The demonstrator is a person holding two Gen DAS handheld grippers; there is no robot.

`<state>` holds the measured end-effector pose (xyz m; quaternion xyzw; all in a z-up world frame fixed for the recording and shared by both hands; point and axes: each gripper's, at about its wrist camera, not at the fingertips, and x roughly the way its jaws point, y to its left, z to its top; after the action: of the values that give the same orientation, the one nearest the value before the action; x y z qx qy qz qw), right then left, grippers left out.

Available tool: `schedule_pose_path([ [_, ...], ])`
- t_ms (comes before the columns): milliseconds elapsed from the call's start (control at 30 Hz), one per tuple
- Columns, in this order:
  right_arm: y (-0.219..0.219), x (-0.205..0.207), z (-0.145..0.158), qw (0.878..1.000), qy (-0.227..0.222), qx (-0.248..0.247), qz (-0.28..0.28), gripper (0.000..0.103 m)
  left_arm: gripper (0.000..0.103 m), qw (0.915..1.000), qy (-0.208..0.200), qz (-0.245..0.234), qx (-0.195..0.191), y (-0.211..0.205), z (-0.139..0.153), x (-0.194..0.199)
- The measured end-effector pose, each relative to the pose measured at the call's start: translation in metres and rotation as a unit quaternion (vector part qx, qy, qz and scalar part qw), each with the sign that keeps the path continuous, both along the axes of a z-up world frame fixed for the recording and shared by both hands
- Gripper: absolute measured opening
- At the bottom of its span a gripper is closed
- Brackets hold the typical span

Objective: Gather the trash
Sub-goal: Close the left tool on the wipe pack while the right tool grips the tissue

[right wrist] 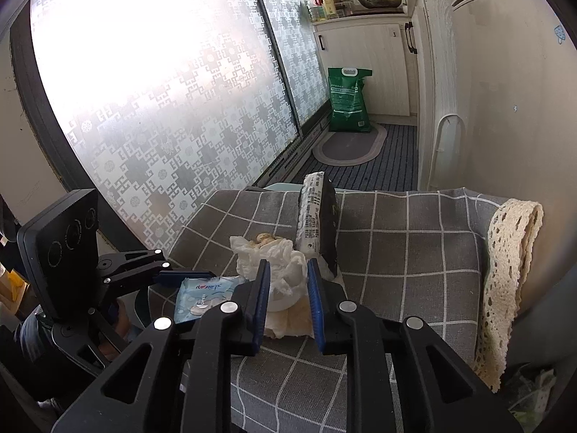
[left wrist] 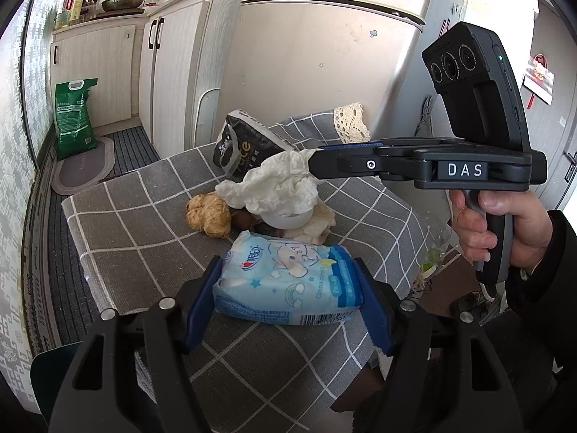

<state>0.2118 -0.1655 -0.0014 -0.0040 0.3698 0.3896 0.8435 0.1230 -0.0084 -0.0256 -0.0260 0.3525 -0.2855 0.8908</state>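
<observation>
1. The left claw point(left wrist: 288, 303) is open wide, one blue pad on each side of a light-blue wipes packet point(left wrist: 285, 285); the pads sit close against the packet's ends, but whether they press it I cannot tell.
2. The packet lies flat on the grey checked cloth point(left wrist: 137, 223) that covers the surface, at its near edge in the left wrist view.
3. The right claw point(right wrist: 288, 299) is partly closed around a crumpled white tissue point(left wrist: 277, 184) — the left wrist view shows its tips closed on the top of the wad, which hangs down over a small white bowl point(left wrist: 288, 221).
4. Just beside the bowl sit a tan crumpled lump point(left wrist: 209, 214) and a stained paper wad point(left wrist: 319, 225), all bunched together mid-cloth.
5. Behind the heap stands a black-and-white bag point(left wrist: 245, 144), upright and leaning slightly.
6. Farther out — a lace trim point(right wrist: 512, 270) hangs over the cloth's far side, a green sack point(right wrist: 348, 101) stands on the floor by the cabinets, and a pan point(right wrist: 378, 0) rests on the far counter.
</observation>
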Motion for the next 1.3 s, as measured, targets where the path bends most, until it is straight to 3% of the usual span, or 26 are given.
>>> schedule_pose_path([
  [67, 0.004, -0.002, 0.001, 1.0, -0.004, -0.013, 0.002, 0.009, 0.072, 1.0, 0.0, 0.001, -0.003, 0.002, 0.0, -0.001],
  [200, 0.01, -0.006, 0.006, 0.999, -0.023, -0.023, -0.001, 0.004, 0.07, 0.9999, -0.005, 0.01, -0.012, 0.01, 0.001, -0.007],
  [633, 0.044, -0.029, 0.049, 0.997, -0.074, 0.0, 0.015, 0.003, 0.07, 0.9952, -0.054, 0.064, -0.051, 0.062, 0.026, -0.035],
  [867, 0.076, -0.039, 0.052, 0.996, -0.078, 0.002, 0.03, 0.003, 0.07, 0.9894, -0.061, 0.121, -0.053, 0.11, 0.026, -0.053],
  [1133, 0.119, -0.044, 0.05, 0.996, -0.072, -0.006, 0.05, 0.003, 0.071, 0.977, -0.054, 0.205, -0.019, 0.161, 0.013, -0.066],
  [1300, 0.152, -0.048, 0.044, 0.996, -0.058, -0.019, 0.065, 0.003, 0.071, 0.9689, -0.028, 0.246, 0.01, 0.189, -0.008, -0.07],
])
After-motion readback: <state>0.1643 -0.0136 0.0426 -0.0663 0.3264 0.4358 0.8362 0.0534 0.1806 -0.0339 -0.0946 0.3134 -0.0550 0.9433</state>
